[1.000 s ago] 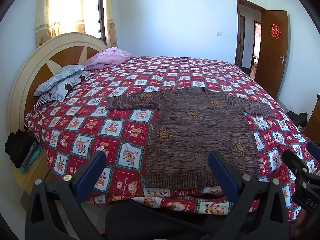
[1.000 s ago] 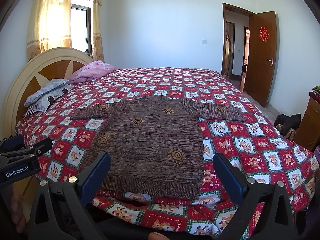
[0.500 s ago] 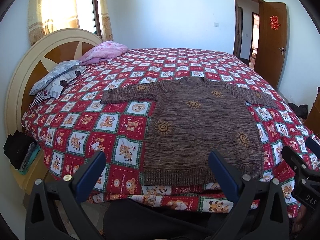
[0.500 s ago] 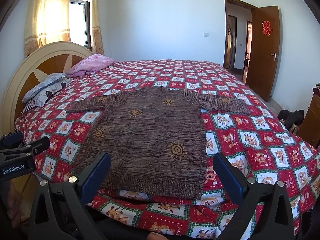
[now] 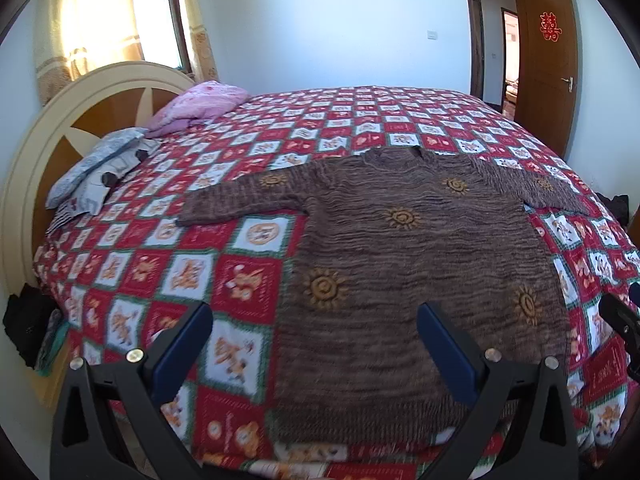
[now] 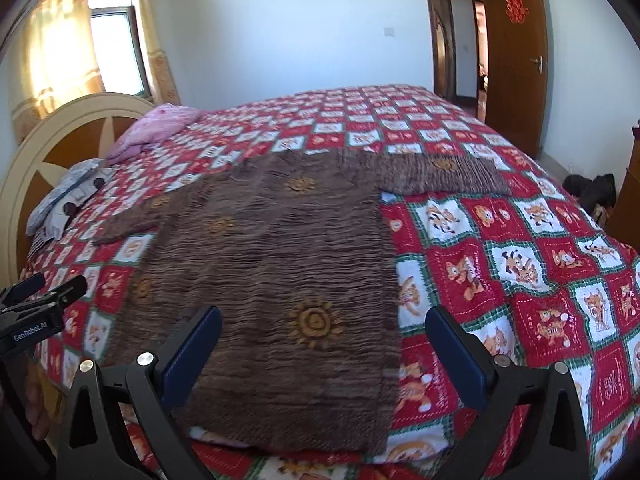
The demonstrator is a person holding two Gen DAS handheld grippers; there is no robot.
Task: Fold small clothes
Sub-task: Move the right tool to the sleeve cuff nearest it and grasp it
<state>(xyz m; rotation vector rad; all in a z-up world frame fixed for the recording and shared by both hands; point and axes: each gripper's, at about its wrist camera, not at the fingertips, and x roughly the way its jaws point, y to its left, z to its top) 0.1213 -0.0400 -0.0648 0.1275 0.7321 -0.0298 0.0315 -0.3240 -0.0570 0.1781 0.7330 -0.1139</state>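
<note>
A brown knit sweater [image 5: 408, 264] with orange sun motifs lies flat on the bed, both sleeves spread out, hem toward me; it also shows in the right wrist view [image 6: 280, 264]. My left gripper [image 5: 314, 338] is open and empty, hovering over the sweater's lower left part and the quilt beside it. My right gripper [image 6: 322, 342] is open and empty, hovering over the sweater's lower right part near its side edge. The left gripper's body [image 6: 36, 312] shows at the left edge of the right wrist view.
The bed carries a red, white and green patchwork quilt [image 5: 240, 280]. Grey pillows [image 5: 96, 172] and a pink bundle [image 5: 200, 104] lie by the round headboard [image 5: 44, 152]. An open wooden door [image 5: 546, 64] stands at the right. Dark items [image 6: 592, 188] lie on the floor.
Both grippers have moved forward and closer over the bed, so the sweater's hem now lies beneath the fingers. The jaws stay open. The sweater has not moved.
</note>
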